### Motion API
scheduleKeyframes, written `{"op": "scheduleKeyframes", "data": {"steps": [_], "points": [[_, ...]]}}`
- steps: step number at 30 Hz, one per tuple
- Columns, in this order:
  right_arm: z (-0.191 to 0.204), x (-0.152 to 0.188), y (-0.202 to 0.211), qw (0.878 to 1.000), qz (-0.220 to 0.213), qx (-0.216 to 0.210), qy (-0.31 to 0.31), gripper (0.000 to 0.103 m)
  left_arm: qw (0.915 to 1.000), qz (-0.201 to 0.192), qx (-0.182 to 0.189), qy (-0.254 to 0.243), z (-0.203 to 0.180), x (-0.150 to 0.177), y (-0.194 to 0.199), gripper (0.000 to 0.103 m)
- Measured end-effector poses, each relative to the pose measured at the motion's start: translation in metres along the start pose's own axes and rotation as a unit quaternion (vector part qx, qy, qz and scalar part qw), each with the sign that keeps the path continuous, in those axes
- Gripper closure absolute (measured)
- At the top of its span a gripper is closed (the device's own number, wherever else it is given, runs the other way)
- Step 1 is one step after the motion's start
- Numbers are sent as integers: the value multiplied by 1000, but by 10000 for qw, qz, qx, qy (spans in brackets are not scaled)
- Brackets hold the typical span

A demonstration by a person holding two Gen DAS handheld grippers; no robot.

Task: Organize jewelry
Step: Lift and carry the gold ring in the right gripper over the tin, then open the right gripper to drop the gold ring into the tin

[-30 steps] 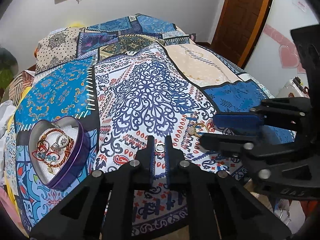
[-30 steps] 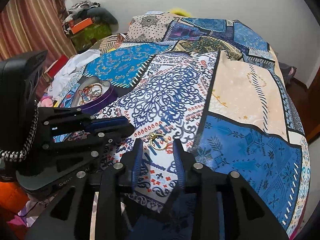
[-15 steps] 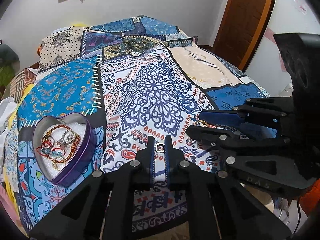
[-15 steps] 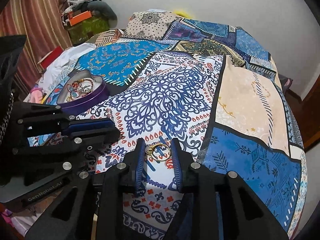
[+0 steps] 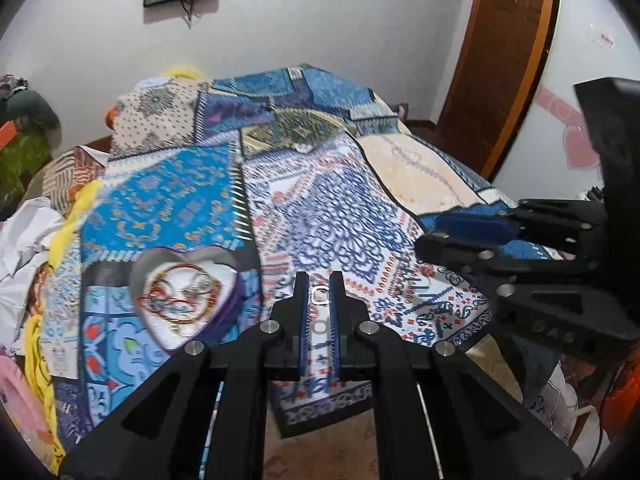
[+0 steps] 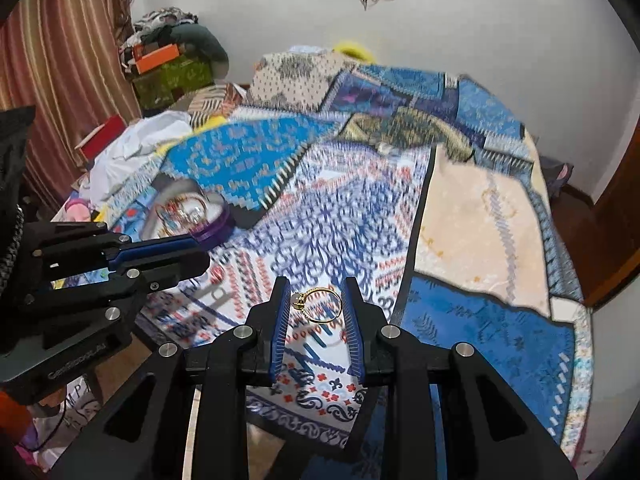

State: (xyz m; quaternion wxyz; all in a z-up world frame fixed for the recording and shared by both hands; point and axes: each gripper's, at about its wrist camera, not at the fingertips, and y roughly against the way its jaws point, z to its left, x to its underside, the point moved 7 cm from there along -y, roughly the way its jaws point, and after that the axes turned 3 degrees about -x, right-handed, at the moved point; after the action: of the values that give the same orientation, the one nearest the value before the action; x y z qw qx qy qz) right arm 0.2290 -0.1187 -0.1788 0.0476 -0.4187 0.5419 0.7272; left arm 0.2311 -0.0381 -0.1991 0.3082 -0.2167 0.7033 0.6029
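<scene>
Now both grippers have risen off the bed since a moment ago. The left gripper (image 5: 319, 294) pinches a small silver ring (image 5: 319, 294) at its fingertips; the right gripper (image 6: 316, 306) clamps a gold ring (image 6: 320, 305) that lay on the quilt (image 6: 472, 216) a second earlier. Ahead and left of the left gripper sits the heart tin (image 5: 224, 254), already holding bangles. Both rings are picked, so carrying them to the tin looks next.

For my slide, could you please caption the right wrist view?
Right gripper holds a gold ring above the patterned bedspread.
</scene>
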Motion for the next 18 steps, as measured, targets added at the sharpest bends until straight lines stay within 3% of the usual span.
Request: {"op": "scheduleKeyframes", "data": {"steps": [10,18], "points": [[34,-36,27,9982,-565,-159,120,79,9978,-498,-350,264,42,-15,48,95],[65,-52,23,9961,-714,-402,320,79,9945,-740,-593,446,73,-19,73,95]]}}
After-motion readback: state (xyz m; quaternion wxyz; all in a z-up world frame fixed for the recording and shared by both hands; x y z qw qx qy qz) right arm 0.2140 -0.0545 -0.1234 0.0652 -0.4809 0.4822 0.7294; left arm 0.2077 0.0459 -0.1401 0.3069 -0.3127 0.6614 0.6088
